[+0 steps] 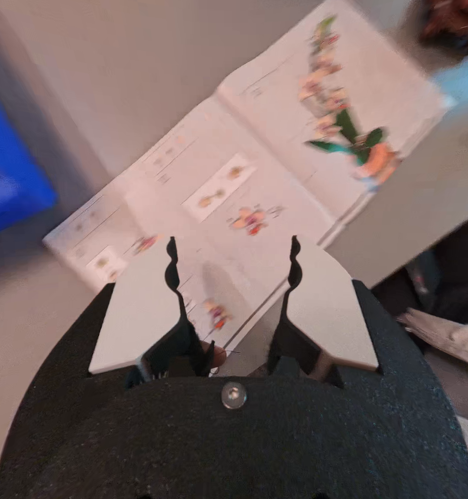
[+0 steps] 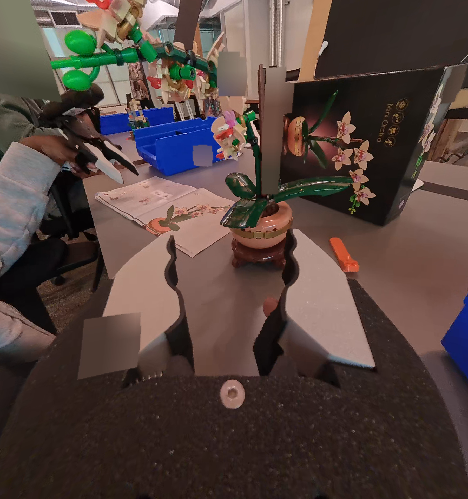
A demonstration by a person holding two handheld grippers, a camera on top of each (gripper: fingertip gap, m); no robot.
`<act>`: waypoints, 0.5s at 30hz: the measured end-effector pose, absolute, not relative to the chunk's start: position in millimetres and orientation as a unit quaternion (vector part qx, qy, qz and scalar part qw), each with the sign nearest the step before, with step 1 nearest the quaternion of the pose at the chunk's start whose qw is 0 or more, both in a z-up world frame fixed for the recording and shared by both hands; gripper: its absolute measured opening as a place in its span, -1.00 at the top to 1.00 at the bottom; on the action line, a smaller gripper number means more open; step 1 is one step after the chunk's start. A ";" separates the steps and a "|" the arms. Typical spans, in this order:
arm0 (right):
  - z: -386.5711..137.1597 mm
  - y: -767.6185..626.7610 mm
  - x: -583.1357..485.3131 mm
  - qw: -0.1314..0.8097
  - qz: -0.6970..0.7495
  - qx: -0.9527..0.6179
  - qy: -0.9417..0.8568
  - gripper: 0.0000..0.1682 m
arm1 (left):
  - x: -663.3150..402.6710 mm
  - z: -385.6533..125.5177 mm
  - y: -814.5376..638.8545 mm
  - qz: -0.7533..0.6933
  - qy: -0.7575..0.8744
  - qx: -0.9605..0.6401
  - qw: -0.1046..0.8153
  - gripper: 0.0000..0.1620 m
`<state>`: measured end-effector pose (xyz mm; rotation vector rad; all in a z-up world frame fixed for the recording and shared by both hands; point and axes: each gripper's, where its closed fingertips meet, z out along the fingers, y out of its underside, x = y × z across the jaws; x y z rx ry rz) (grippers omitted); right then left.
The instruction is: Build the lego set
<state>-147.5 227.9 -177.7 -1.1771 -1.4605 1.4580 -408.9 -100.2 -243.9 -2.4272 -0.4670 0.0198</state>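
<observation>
A lego orchid in a pink pot on a brown stand sits on the grey table, with green leaves and one flower on its stem. My right gripper is open and empty, low over the table just in front of the pot. A separate green branch with flowers and buds shows at the top left; I cannot tell what holds it. My left gripper is open and empty above the open instruction booklet, in a blurred view. It also shows in the right wrist view, held over the table's left edge.
The black set box stands behind the pot on the right. An orange brick separator lies right of the pot. Blue bins stand at the back, another at the right edge. The booklet lies left of the pot. Some 45 centimetres of space lies between my two pairs of fingers.
</observation>
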 end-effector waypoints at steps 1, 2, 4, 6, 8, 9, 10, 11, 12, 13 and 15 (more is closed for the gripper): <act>-178.2 228.4 -146.9 0.374 0.568 -0.460 -0.570 0.09 | -421.6 -250.3 -116.5 0.038 -0.211 -0.929 0.303 -0.03; -178.6 229.4 -146.6 0.376 0.567 -0.461 -0.570 0.09 | -431.5 -256.1 -132.8 0.058 -0.244 -0.927 0.279 -0.08; -179.1 232.2 -146.6 0.377 0.567 -0.466 -0.565 0.11 | -439.4 -264.0 -151.8 0.048 -0.299 -0.913 0.273 -0.16; -179.2 234.0 -146.6 0.378 0.569 -0.467 -0.562 0.12 | -448.1 -270.8 -166.5 0.042 -0.349 -0.896 0.271 -0.24; -180.5 236.0 -147.2 0.380 0.565 -0.469 -0.562 0.12 | -455.7 -286.3 -195.0 0.070 -0.385 -0.897 0.207 -0.27; -181.6 237.1 -147.3 0.381 0.563 -0.471 -0.563 0.12 | -458.8 -292.3 -207.5 0.085 -0.396 -0.896 0.180 -0.37; -182.7 237.8 -147.2 0.380 0.562 -0.472 -0.563 0.12 | -461.0 -292.8 -211.7 0.088 -0.401 -0.893 0.184 -0.32; -183.7 238.4 -147.1 0.379 0.561 -0.473 -0.564 0.12 | -462.1 -292.8 -216.8 0.089 -0.408 -0.890 0.184 -0.33; -184.8 239.6 -147.1 0.378 0.560 -0.476 -0.563 0.12 | -462.5 -292.6 -222.8 0.090 -0.417 -0.886 0.180 -0.31; -185.4 240.3 -147.0 0.377 0.561 -0.477 -0.562 0.12 | -462.9 -292.1 -229.0 0.091 -0.424 -0.883 0.179 -0.27; -186.2 240.9 -146.7 0.376 0.564 -0.478 -0.558 0.13 | -464.9 -289.6 -244.9 0.107 -0.429 -0.880 0.173 -0.16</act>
